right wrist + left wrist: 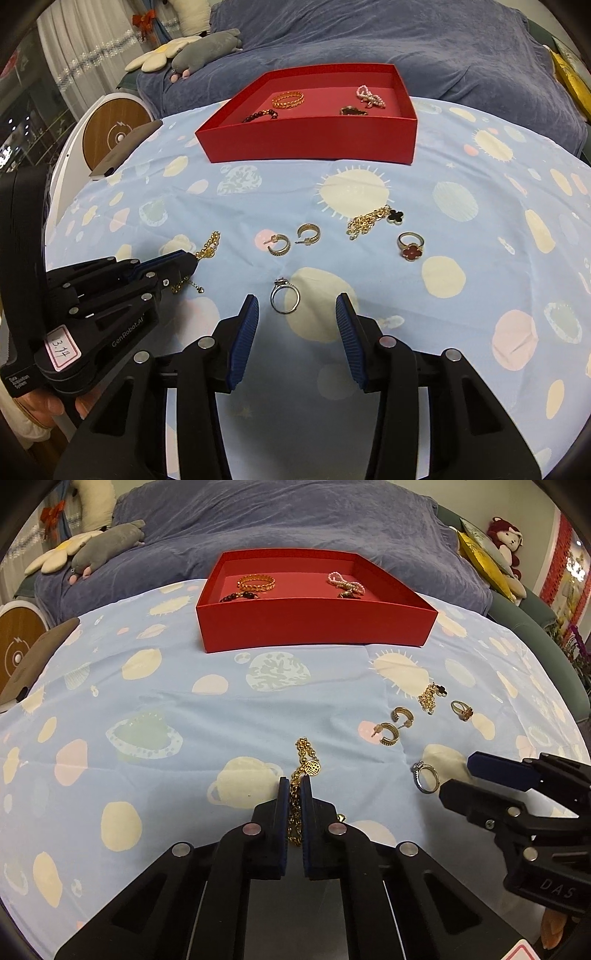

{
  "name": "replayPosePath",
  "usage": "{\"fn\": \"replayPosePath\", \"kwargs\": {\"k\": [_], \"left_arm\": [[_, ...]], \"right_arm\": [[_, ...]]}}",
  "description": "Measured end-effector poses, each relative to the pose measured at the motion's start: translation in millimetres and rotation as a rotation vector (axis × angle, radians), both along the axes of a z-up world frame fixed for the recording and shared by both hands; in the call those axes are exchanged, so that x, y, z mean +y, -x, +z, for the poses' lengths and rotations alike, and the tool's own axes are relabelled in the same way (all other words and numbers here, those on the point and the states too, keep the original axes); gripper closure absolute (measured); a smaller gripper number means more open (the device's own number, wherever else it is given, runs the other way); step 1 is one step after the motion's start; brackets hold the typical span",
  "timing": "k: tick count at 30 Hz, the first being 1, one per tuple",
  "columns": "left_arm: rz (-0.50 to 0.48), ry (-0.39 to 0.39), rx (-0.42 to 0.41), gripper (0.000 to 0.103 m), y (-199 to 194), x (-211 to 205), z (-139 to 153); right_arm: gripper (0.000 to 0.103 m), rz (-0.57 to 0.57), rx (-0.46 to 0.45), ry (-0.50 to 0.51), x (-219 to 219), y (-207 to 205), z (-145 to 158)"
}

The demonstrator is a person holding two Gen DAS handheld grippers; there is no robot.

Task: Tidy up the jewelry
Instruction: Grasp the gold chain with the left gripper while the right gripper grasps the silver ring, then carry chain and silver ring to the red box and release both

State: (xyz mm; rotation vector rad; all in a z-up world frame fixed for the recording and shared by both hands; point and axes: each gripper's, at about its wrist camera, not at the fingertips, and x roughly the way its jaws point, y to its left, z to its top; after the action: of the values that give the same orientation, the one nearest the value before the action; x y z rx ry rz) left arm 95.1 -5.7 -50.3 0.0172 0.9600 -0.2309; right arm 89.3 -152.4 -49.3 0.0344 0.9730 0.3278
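Observation:
My left gripper [294, 784] is shut on a gold bead bracelet [306, 755] with a round charm, low over the cloth; it also shows in the right wrist view [208, 245]. My right gripper [297, 302] is open, its fingers on either side of a silver ring [285, 298] lying on the cloth; that ring also shows in the left wrist view [425, 777]. Two gold hoop earrings [293, 238], a gold chain with a black clover [373, 219] and a red clover ring [410, 246] lie beyond. The red box [314, 142] holds a gold bangle [288, 99], a pearl bracelet [370, 95] and dark beads [260, 115].
The table wears a light blue planet-print cloth [480, 258]. A phone [125, 151] lies at its left edge beside a round wooden-faced device [114, 138]. A blue blanket [369, 40] and plush toys [199, 50] lie behind the box.

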Motion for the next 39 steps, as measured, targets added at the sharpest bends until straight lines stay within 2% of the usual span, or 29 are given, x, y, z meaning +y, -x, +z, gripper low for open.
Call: {"fn": "replayPosePath", "kwargs": {"k": [4,9,13,18,30,39], "left_arm": [[0.004,0.027,-0.002,0.101,0,4,6],[0.012,0.052,-0.014,0.101,1,10,14],[0.018,0.064,-0.019,0.101,2,13,18],[0.03,0.08,-0.025,0.101,1,19,23],[0.049,0.101,-0.046,0.101,0,28,33],[0.062,0.132,-0.09,0.101,-4,30,55]], "right_arm": [[0.062,0.013,-0.001,0.022,7,-1,-5],[0.07,0.009,-0.011,0.04,11,-6,-10],[0.071,0.02,-0.028,0.064,17,-7,-12],[0.083,0.029,-0.045,0.088,21,-8,-13],[0.084,0.018,-0.061,0.056,17,-7,-5],[0.084,-0.004,-0.088,0.028,9,-6,8]]}}
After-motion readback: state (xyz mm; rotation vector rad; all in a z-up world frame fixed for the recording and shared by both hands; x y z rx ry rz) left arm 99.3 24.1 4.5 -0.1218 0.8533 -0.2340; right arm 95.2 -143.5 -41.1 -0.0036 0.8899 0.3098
